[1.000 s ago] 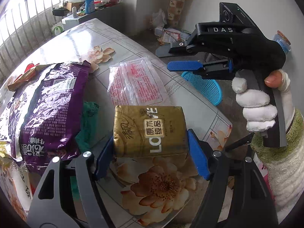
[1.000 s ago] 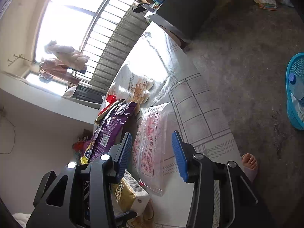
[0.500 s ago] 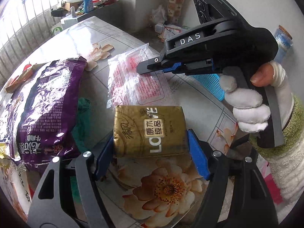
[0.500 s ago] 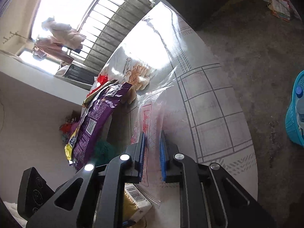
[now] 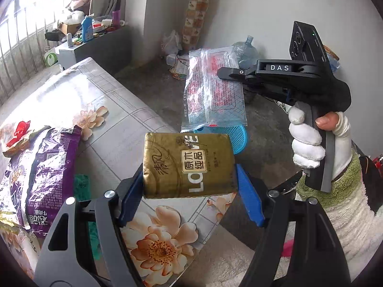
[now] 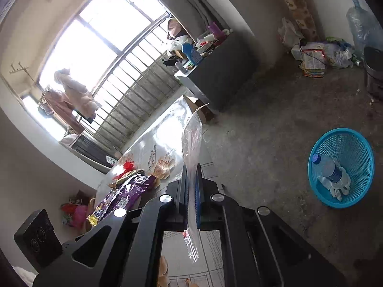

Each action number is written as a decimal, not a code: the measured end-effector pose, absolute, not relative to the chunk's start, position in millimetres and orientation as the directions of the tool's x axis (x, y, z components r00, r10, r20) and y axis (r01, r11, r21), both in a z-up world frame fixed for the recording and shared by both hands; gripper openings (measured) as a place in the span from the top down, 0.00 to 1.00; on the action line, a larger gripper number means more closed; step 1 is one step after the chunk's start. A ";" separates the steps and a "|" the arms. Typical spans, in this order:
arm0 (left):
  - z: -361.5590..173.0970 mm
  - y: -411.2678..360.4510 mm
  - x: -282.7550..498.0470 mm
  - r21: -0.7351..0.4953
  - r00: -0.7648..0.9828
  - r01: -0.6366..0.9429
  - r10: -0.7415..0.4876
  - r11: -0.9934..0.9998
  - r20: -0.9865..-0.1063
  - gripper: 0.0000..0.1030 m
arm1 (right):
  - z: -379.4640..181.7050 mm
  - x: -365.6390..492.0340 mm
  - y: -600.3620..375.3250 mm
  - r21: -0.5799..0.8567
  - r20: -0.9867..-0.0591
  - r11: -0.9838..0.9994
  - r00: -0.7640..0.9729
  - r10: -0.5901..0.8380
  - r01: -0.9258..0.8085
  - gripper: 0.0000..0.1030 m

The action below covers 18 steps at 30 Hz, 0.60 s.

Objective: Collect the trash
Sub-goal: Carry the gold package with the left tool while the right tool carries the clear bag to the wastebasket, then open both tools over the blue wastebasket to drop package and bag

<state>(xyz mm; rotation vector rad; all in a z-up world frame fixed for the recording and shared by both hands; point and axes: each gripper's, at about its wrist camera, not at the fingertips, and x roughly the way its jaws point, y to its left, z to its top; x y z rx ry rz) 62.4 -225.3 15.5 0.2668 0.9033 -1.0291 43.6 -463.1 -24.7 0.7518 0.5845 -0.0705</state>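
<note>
My left gripper [image 5: 189, 184] is shut on a gold tissue pack [image 5: 189, 165], its blue pads pressing both short sides, and holds it above the floral table [image 5: 107, 95]. A clear plastic bag with red print [image 5: 213, 91] hangs in the air beyond the table edge, pinched at one side by my right gripper [image 5: 221, 71], which a white-gloved hand [image 5: 306, 143] holds. In the right wrist view the right gripper [image 6: 190, 169] is shut on the thin clear bag [image 6: 191, 134], which sticks up edge-on between the pads. A blue mesh basket [image 6: 342, 167] stands on the floor, with a water bottle [image 6: 328, 167] inside.
A purple snack bag [image 5: 47, 167], a red scrap [image 5: 19, 131] and other wrappers lie on the table's left side. The basket [image 5: 235, 136] shows below the hanging bag. A dark cabinet [image 5: 103, 45] with bottles, floor clutter [image 6: 313, 59] and a large water jug [image 6: 361, 24] stand by the walls.
The right gripper closed on the clear bag and lifted it off the table, out over the floor. The left gripper rose with the gold pack, which now hangs above the table.
</note>
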 end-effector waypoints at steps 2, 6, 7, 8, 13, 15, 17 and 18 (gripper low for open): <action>26.8 -247.0 66.1 -0.256 0.164 0.830 -0.655 0.496 -0.738 0.33 | -14.7 20.0 -483.5 0.563 -0.542 0.749 0.840 0.013 0.351 0.95; 32.2 -310.0 77.0 -0.337 0.077 0.820 -0.672 0.462 -0.736 0.33 | -13.7 -15.6 -518.5 0.503 -0.566 0.714 0.810 -0.154 0.487 0.95; 28.6 -328.4 80.6 -0.349 0.056 0.815 -0.662 0.463 -0.747 0.33 | -16.6 -22.2 -526.3 0.506 -0.564 0.700 0.807 -0.173 0.504 0.95; 23.9 -346.4 84.0 -0.358 0.039 0.808 -0.648 0.468 -0.760 0.33 | -20.8 -26.5 -532.5 0.513 -0.563 0.686 0.805 -0.185 0.517 0.95; -22.1 -434.5 104.8 -0.435 -0.111 0.754 -0.557 0.492 -0.823 0.33 | -58.7 -31.3 -569.7 0.462 -0.626 0.609 0.723 -0.290 0.645 0.95; -49.0 -466.1 113.5 -0.465 -0.177 0.724 -0.514 0.509 -0.839 0.33 | -81.0 -26.9 -586.1 0.428 -0.666 0.578 0.675 -0.318 0.695 0.95; -76.9 -496.2 120.2 -0.465 -0.217 0.715 -0.466 0.522 -0.858 0.33 | -105.3 -23.0 -606.4 0.408 -0.701 0.542 0.633 -0.329 0.734 0.95; -91.2 -509.4 120.8 -0.453 -0.222 0.713 -0.441 0.535 -0.870 0.33 | -117.8 -20.0 -616.1 0.400 -0.719 0.525 0.613 -0.327 0.751 0.95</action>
